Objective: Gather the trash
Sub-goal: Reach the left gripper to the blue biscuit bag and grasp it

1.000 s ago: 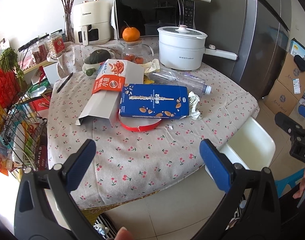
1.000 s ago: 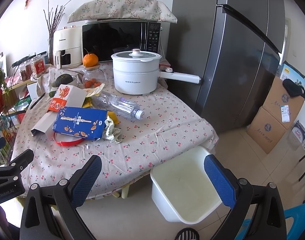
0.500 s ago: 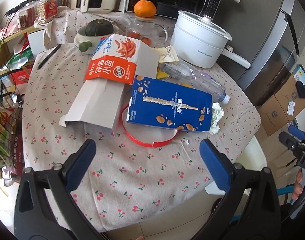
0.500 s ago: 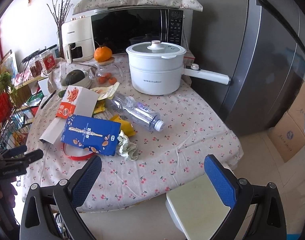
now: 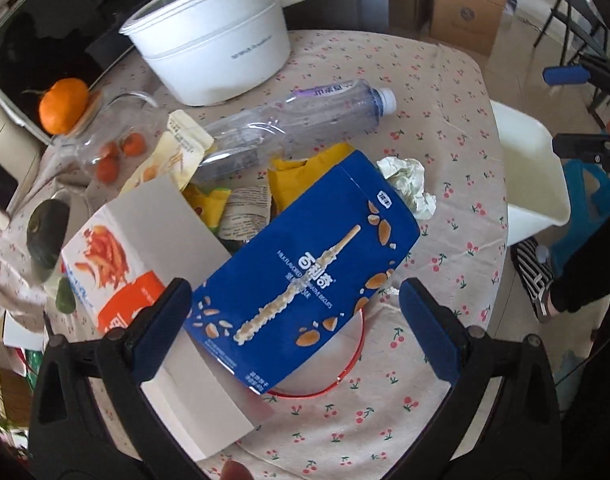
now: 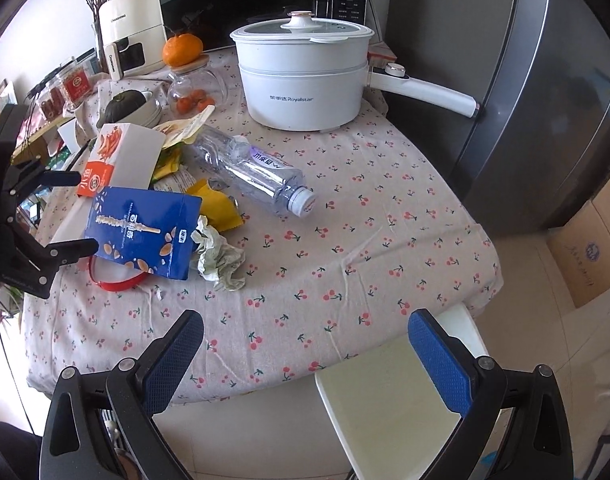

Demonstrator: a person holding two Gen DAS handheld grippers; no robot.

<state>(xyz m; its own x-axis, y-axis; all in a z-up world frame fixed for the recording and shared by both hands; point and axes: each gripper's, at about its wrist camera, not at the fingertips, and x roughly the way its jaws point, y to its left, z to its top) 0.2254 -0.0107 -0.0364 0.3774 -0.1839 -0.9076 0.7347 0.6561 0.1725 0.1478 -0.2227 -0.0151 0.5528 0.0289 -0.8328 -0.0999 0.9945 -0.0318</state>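
1. Left wrist view: left gripper (image 5: 296,320) spread wide, holding nothing, poised above the blue biscuit box (image 5: 305,276), with one blue pad over each long side of the box and no contact visible.
2. Same view, seen only here: printed biscuit stick and almond pictures running the length of the box; box lying flat and slanted, resting partly on a red ring (image 5: 355,356) and partly on the grey flap of an orange-and-white carton (image 5: 117,268).
3. Same view: crumpled paper wad (image 5: 409,186) just beside the far corner of the box; yellow wrappers (image 5: 301,176) tucked beneath that end; clear plastic bottle (image 5: 297,128) lying on its side beyond them, cap on; white bin (image 5: 533,176) past the edge of the table (image 5: 457,80), lower than it.
4. Right wrist view: right gripper (image 6: 305,356) also spread wide and empty, held off the near edge of the table, well apart from the trash.
5. Same view, seen only here: left gripper (image 6: 71,212) from the side at the frame's left edge, black fingers straddling the blue biscuit box; white cooking pot (image 6: 303,80), microwave and grey fridge door behind the heap; only a corner of the white bin, below the table edge.
6. Same view: paper wad touching the box's end, bottle neck pointing toward the camera.
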